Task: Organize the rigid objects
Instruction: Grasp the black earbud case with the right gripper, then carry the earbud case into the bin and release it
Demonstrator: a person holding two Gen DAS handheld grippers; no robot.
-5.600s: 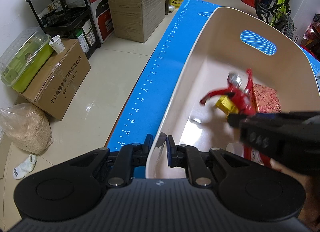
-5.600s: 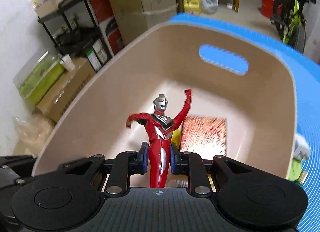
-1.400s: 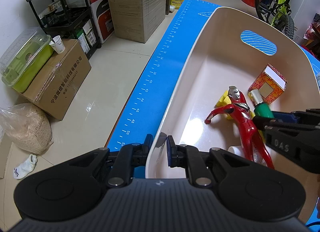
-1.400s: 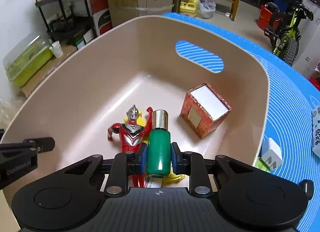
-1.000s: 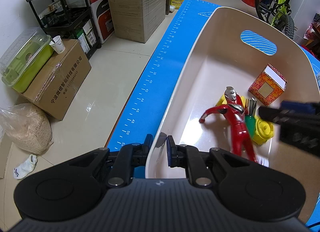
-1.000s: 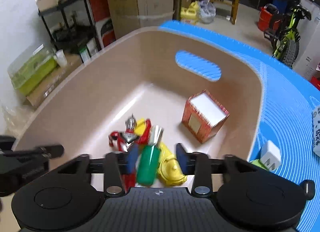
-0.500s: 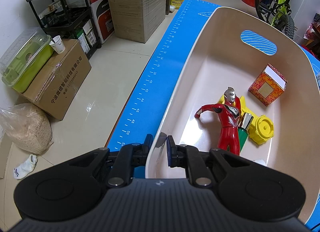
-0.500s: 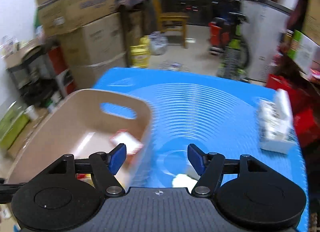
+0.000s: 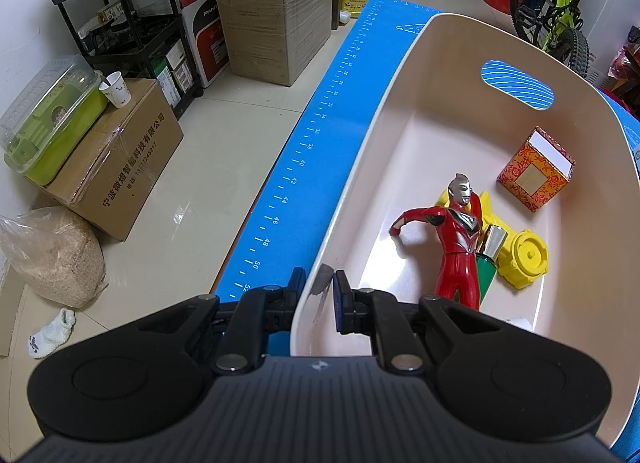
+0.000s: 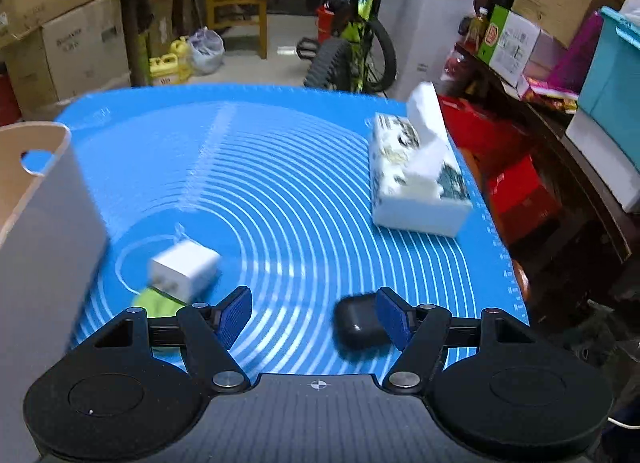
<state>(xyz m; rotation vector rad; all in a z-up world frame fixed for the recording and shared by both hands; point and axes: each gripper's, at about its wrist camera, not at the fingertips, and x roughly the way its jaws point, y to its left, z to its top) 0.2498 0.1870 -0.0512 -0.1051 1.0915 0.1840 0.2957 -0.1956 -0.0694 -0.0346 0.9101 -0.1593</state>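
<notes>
Inside the bin (image 9: 592,223) four items are already stowed, its rim clamped by the left hand-held gripper (image 9: 318,293), while beside it three await the emptied, just-widened right hand-held gripper (image 10: 316,317).

The red figure's (image 9: 458,247) legs and the green bottle's (image 9: 486,277) base vanish behind the left hand-held gripper (image 9: 318,289). In the right wrist view, motion blur smears the white charger (image 10: 185,265); a green thing (image 10: 156,305) beneath it stays unidentifiable. The beige bin (image 10: 40,223) is cut by the frame's left edge.
</notes>
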